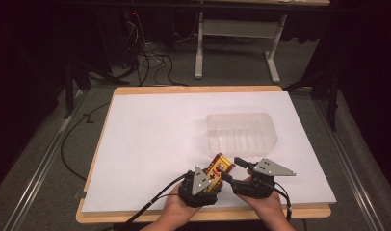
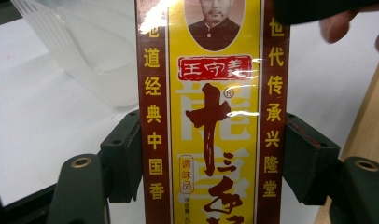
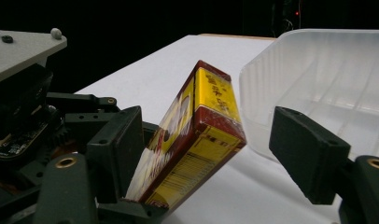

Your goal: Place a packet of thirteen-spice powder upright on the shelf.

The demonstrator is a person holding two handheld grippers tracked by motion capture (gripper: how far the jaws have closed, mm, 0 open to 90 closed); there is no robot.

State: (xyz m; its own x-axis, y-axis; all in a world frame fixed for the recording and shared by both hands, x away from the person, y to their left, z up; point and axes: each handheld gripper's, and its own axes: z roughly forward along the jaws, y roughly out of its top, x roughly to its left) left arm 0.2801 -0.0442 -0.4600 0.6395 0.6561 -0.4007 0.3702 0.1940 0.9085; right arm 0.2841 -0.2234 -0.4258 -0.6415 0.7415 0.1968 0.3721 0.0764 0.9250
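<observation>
White paper covers the tabletop (image 1: 150,144). Near its front edge, the left gripper (image 1: 206,181) has its fingers clamped on the yellow spice box (image 2: 206,116), long axis tilted toward the clear tub (image 1: 241,131); the right gripper (image 3: 215,154) fingers straddle its free end, half-wide, untouching

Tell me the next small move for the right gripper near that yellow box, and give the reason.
Probably close the right gripper onto the yellow box. The left gripper already clamps the box's long sides, while the right one's jaws straddle its free end, one pad beside the box, the other standing clear. The clear tub waits just beyond.
</observation>
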